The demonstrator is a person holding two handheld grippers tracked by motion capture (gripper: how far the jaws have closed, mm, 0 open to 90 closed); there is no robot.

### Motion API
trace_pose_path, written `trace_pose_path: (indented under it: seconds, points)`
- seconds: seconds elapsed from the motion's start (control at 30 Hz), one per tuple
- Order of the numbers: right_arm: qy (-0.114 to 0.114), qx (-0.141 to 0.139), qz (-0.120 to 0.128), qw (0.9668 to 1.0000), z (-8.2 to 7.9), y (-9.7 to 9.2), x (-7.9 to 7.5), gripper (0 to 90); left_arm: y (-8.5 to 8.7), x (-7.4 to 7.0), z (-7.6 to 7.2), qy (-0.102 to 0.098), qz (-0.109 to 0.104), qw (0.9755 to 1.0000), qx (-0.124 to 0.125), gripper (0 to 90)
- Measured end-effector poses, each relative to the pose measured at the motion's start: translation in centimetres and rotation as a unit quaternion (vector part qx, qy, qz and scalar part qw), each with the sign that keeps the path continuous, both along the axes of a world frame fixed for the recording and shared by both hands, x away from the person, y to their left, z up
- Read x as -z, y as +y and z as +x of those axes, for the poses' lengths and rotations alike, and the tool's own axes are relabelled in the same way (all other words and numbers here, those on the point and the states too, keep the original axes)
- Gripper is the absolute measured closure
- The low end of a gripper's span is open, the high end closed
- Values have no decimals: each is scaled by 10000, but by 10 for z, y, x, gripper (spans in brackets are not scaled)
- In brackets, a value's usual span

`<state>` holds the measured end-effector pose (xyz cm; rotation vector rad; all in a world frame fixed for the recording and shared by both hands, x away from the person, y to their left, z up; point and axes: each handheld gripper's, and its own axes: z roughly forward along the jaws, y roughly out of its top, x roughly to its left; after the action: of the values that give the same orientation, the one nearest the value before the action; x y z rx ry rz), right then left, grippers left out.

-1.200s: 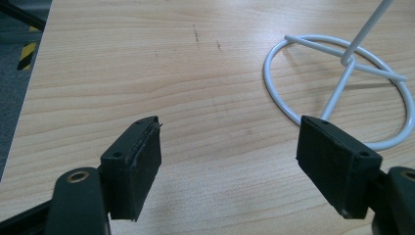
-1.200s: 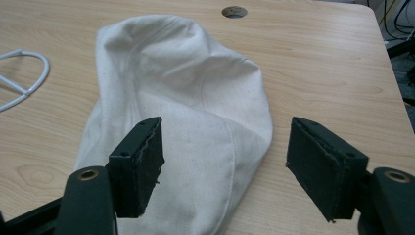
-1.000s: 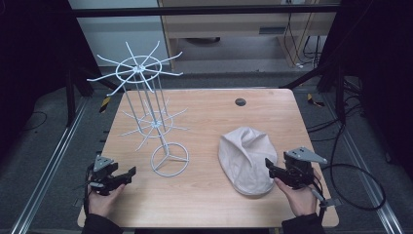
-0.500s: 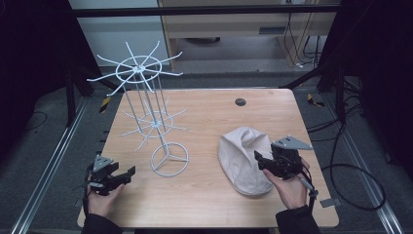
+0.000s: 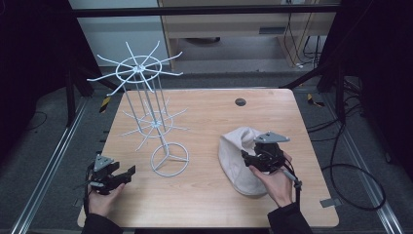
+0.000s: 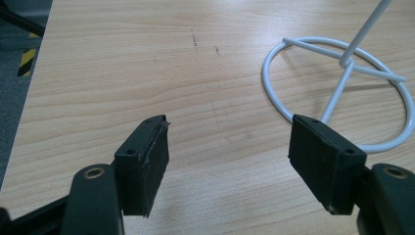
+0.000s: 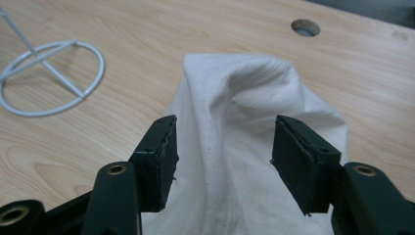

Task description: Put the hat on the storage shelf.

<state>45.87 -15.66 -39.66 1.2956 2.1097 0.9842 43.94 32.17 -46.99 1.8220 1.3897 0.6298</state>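
Observation:
A beige cloth cap (image 5: 233, 155) lies crumpled on the right half of the wooden table (image 5: 204, 117). My right gripper (image 5: 247, 158) hangs over its right side and points left. In the right gripper view a raised fold of the cap (image 7: 244, 103) lies between the jaws of the right gripper (image 7: 222, 142). The jaws have just been closing, and a gap still shows on each side of the fold. My left gripper (image 5: 124, 174) rests open near the table's front left, its jaws (image 6: 227, 142) holding nothing. Its right jaw stands close to the rack's base ring (image 6: 337, 88).
A white wire rack (image 5: 141, 92) with two tiers of radiating hooks stands left of centre on a ring base (image 5: 169, 159), which also appears in the right gripper view (image 7: 49, 78). A round cable hole (image 5: 240, 102) sits near the table's far edge. Cables trail on the floor at right.
My right gripper has moved left from the table's right edge onto the cap, and its jaws have narrowed. The left gripper has stayed in place.

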Motion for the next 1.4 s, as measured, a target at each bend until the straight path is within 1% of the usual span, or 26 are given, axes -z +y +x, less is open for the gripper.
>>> trace_pose_path:
  seconds: [0.03,0.17,0.27,0.33,0.37,0.43,0.6,0.63,0.67,0.77,0.8,0.83,0.87,0.97,1.0,1.13,1.3,1.4]
  points:
    - [34,2,-47,10000,2,2,3,437,0,0,0,0,-8,10000,-1,309]
    - [143,4,-109,9998,7,5,11,456,0,0,0,-1,-8,10000,-13,309]
    - [261,-9,-91,9996,10,6,17,470,0,0,0,-5,-6,10000,-16,308]
    - [296,1,-141,9995,13,7,20,481,0,0,0,-1,9,10000,-14,309]
    - [349,21,-129,9993,13,7,21,487,0,0,0,3,14,10000,-8,309]
    - [380,29,-211,9991,16,7,24,499,0,1,0,2,10,10000,-6,309]
    - [466,55,-286,9985,19,7,28,555,0,1,1,9,5,10000,-9,309]
    - [466,55,-286,9985,19,7,28,555,0,1,1,9,5,10000,-9,309]
    - [534,49,-320,9980,21,7,30,576,0,1,1,17,8,10000,-6,309]
    - [626,54,-288,9976,23,7,34,609,0,1,1,29,19,10000,1,310]
    - [626,54,-288,9976,23,7,34,609,0,1,1,29,19,10000,1,310]
    - [666,45,-323,9972,24,7,37,632,0,1,1,38,25,10000,1,311]
    - [702,42,-293,9971,24,6,37,647,0,1,1,40,24,10000,-2,312]
    - [728,7,-307,9969,26,6,40,694,0,1,1,38,23,10000,-3,313]
    - [769,-10,-274,9967,26,6,41,709,0,1,1,35,26,10000,3,314]
    - [835,-50,-303,9960,25,6,43,771,-1,2,1,68,45,10000,24,314]
    - [814,-31,-348,9961,25,6,44,834,-1,2,1,69,44,10000,19,315]
    - [776,-34,-322,9965,24,6,43,864,-1,1,1,75,42,10000,26,316]
